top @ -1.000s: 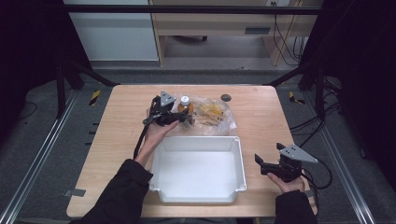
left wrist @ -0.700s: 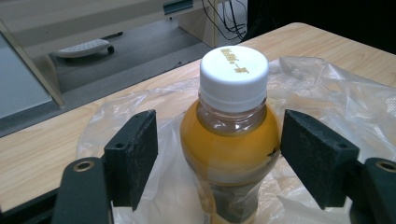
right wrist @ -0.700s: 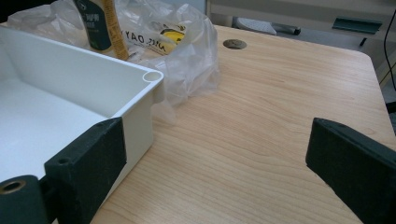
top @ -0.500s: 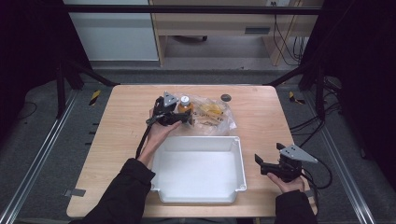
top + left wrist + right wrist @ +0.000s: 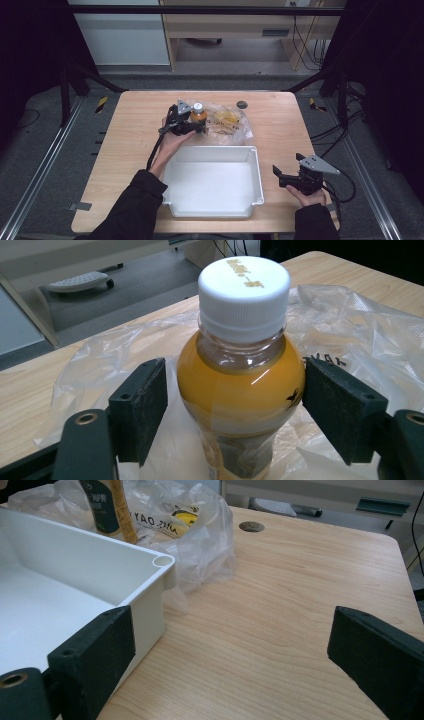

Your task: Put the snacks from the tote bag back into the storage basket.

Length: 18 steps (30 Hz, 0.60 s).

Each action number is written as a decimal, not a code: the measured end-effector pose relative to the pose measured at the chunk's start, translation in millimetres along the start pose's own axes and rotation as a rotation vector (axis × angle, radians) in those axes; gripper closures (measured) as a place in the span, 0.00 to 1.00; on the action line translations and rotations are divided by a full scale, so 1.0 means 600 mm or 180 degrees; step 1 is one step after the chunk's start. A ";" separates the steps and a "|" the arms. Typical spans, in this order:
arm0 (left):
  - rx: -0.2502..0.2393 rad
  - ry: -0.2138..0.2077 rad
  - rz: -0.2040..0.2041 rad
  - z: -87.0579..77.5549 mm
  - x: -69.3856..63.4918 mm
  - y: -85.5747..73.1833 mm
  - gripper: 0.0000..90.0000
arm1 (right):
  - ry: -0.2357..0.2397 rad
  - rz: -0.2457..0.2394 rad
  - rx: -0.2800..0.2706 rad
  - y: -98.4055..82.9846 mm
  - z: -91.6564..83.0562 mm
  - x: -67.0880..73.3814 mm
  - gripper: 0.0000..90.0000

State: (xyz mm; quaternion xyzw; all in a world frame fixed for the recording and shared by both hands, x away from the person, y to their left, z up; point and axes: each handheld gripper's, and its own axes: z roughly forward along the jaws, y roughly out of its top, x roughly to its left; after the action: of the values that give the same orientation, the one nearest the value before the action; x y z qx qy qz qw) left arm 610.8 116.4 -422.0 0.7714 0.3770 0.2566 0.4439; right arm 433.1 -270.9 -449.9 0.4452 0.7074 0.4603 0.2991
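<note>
Wooden worktop seen from above, with a person's two forearms reaching in from the near edge. The left gripper is at the far middle of the worktop, its fingers set on either side of a small upright bottle. The bottle holds orange liquid and has a white screw cap. In the left gripper view a narrow gap shows between each finger and the bottle's sides, so the fingers bracket it without pressing. The bottle stands on a crumpled clear plastic bag, which holds something yellow. A white rectangular tray sits nearer the person, just beside the bag. The right gripper rests in the person's right hand near the right front edge of the worktop, beside the tray's right wall and apart from it, its fingers spread wide over bare wood. A small dark round disc lies near the far edge.
</note>
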 end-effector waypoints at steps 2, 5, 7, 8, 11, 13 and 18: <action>0.0007 -0.0007 -0.0007 0.000 0.000 0.000 0.29 | 0.0000 0.0001 0.0000 0.000 0.000 0.000 0.06; 0.0006 -0.0020 -0.0029 0.001 0.001 0.000 0.30 | -0.0002 0.0001 0.0001 0.000 0.000 0.000 0.06; 0.0019 -0.0043 -0.0030 0.002 0.001 0.001 0.31 | 0.0000 -0.0002 0.0000 0.000 0.000 0.000 0.06; 0.0031 -0.0042 -0.0016 0.003 0.000 0.001 0.32 | -0.0002 0.0000 0.0001 0.000 0.000 0.000 0.06; 0.0054 -0.0026 0.0005 0.005 -0.002 0.002 0.33 | 0.0000 0.0001 -0.0001 0.000 0.000 0.000 0.06; 0.0056 -0.0030 -0.0006 0.005 -0.001 0.002 0.33 | 0.0000 0.0001 0.0001 0.000 0.000 0.000 0.06; 0.0070 -0.0036 -0.0050 0.010 -0.001 0.003 0.33 | 0.0004 0.0001 0.0002 0.000 0.000 0.000 0.06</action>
State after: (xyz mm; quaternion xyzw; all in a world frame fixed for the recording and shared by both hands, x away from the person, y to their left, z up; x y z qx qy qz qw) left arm 615.3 112.2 -423.4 0.7746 0.3833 0.2446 0.4395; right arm 433.1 -270.7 -449.9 0.4452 0.7077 0.4604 0.2984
